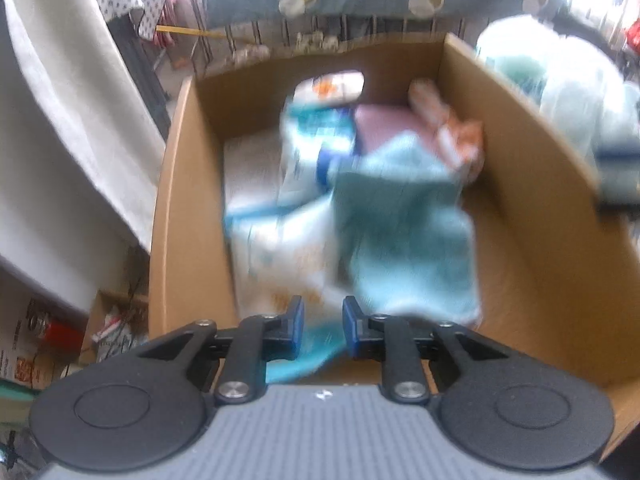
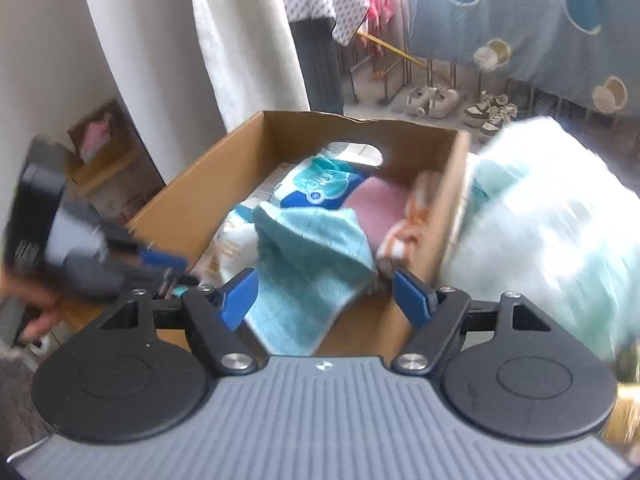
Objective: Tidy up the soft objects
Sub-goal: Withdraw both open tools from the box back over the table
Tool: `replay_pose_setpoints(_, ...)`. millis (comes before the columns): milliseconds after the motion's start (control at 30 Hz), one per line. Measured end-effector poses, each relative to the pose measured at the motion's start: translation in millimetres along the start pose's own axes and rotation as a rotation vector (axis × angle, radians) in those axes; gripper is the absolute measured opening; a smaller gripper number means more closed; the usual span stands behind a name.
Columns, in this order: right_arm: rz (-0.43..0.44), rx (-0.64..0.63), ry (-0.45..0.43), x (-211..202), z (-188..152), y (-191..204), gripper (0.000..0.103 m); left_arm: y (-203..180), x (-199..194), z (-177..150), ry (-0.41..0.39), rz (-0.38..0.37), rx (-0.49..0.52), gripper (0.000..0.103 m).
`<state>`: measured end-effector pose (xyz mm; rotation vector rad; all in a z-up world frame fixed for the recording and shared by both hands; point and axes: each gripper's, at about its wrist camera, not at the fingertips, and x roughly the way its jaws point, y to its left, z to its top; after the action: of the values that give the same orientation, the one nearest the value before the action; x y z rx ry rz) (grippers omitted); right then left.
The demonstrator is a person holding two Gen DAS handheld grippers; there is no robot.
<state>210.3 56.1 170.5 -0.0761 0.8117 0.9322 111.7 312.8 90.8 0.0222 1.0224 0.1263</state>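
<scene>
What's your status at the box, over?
Left gripper open, empty, over the teal towel. Right gripper open wide, empty. Towel lies in cardboard box on other soft items. Big plastic-wrapped bundle outside the box's right wall.

**Black linkages, blue pads, grey ribbed housings**

We see the left gripper (image 1: 323, 330) built of black linkage arms on silver screws, two round black discs at 7 and 5 o'clock, and blue fingers (image 1: 295, 326). Its ribbed grey housing carries a small white mark. The right gripper (image 2: 326, 300) matches. At 9 o'clock, blurred bare skin shows on a hand (image 2: 38, 312).
</scene>
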Motion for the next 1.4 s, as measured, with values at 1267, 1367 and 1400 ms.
replay_pose_setpoints(1267, -0.342, 0.349, -0.052, -88, -154, -199, 0.09, -142, -41, -1, -0.068, 0.01, 0.159, 0.072)
replay_pose_setpoints(1367, -0.343, 0.389, -0.018, -60, -140, -216, 0.09, -141, -52, -11, -0.097, 0.008, 0.144, 0.072)
replay_pose_setpoints(1400, -0.355, 0.403, -0.019, -51, -137, -222, 0.09, -140, -55, -14, -0.098, -0.004, 0.137, 0.072)
